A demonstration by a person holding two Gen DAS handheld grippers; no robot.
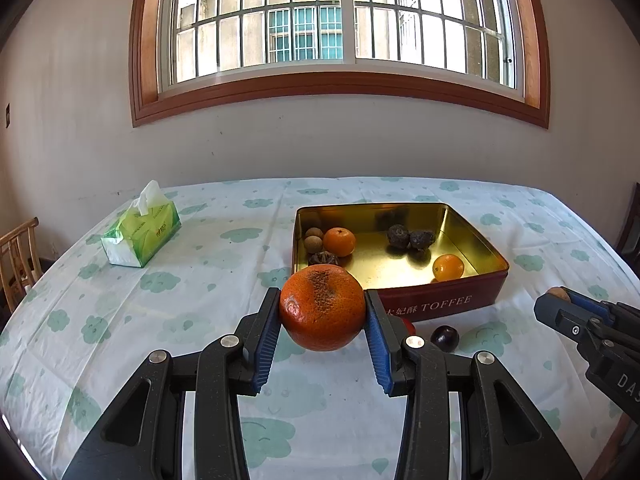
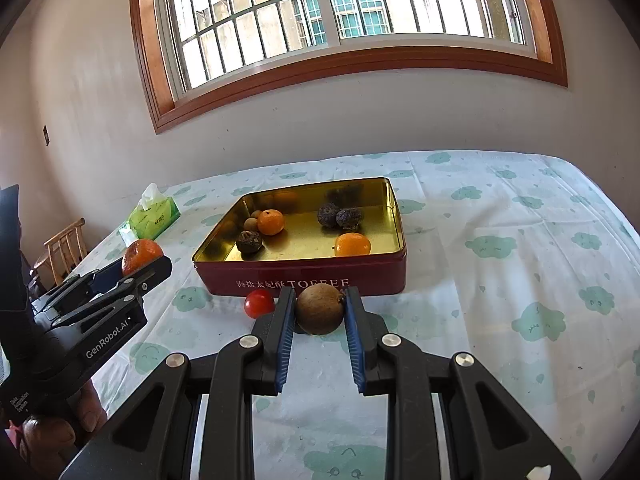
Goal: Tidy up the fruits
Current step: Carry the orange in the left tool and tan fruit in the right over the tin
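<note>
Left tongs (image 1: 322,312) pinch a blemished, dark-scabbed orange (image 1: 322,307); right tongs (image 2: 319,309) pinch a round brown fruit (image 2: 320,309).

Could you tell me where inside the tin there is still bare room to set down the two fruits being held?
The toffee tin is bare along its middle, between the small orange on the left and the two dark fruits, and in its near left corner. The left wall is crowded by the brown fruits and another dark one. A second orange sits near the front right.

Bright daylight from the window (image 1: 340,20); sharp centre, edges perhaps fisheye-bent.
</note>
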